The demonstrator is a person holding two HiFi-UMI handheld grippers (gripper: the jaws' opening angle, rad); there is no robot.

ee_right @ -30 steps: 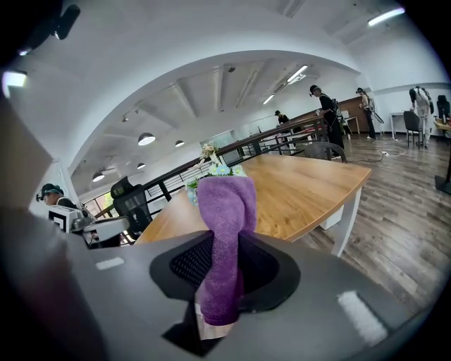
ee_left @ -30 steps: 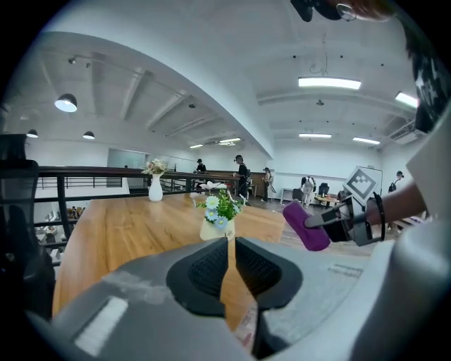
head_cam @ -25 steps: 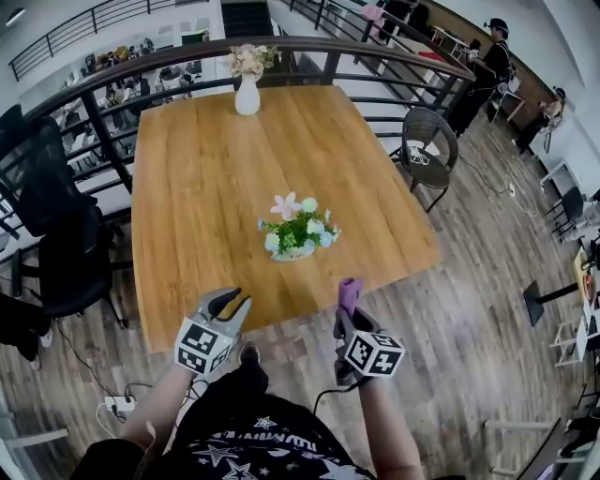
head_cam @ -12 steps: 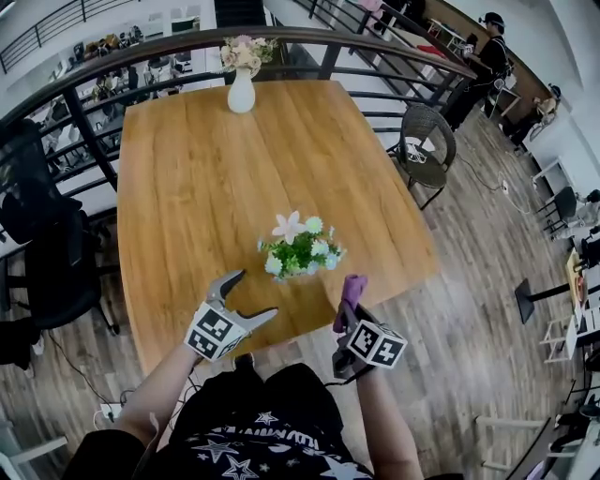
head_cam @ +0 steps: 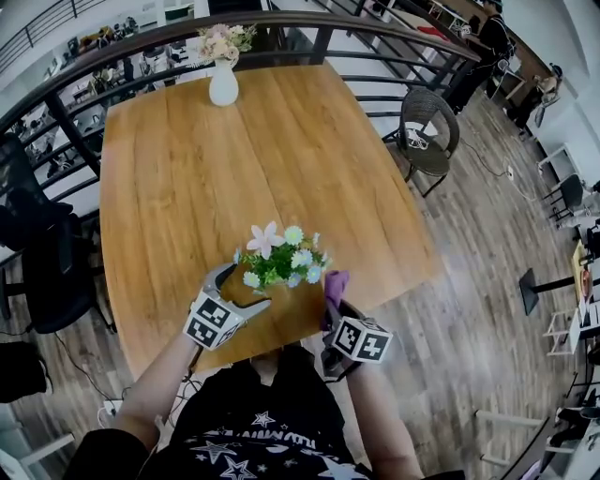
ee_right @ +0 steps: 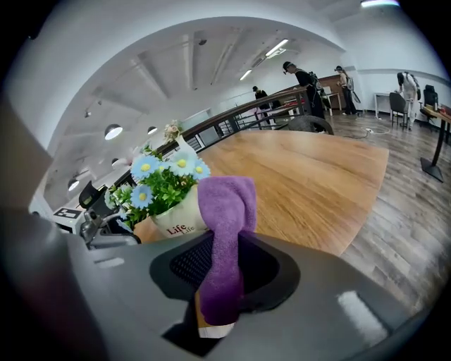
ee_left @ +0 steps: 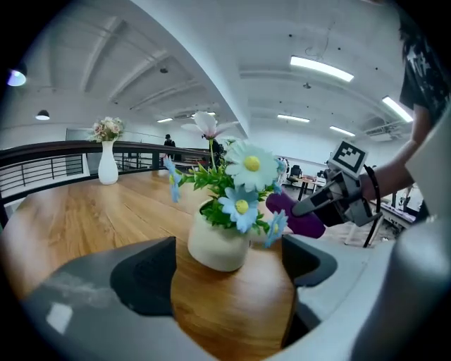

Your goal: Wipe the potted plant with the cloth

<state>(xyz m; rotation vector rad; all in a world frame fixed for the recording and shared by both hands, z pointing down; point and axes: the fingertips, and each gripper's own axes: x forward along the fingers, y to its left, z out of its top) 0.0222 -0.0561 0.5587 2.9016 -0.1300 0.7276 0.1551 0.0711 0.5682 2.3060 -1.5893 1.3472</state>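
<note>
The potted plant (head_cam: 277,261) is a small white pot (ee_left: 217,243) of green leaves and blue, white and pink flowers, standing near the front edge of the wooden table (head_cam: 234,169). My left gripper (head_cam: 242,289) sits just left of it. Its jaws are opening, and the pot stands just ahead of the gap between them, untouched. My right gripper (head_cam: 331,305) is to the right of the plant, shut on a purple cloth (ee_right: 225,211) that sticks up between its jaws. The cloth (ee_left: 296,215) hangs close beside the pot (ee_right: 176,217); contact is unclear.
A white vase (head_cam: 223,86) of flowers stands at the table's far edge by a dark railing (head_cam: 309,28). A wicker chair (head_cam: 427,136) is off the right side and a black office chair (head_cam: 47,267) off the left. People stand at the far right.
Both grippers have moved forward over the table edge to either side of the plant. The left jaws went from nearly shut to wide open. The right still holds the cloth.
</note>
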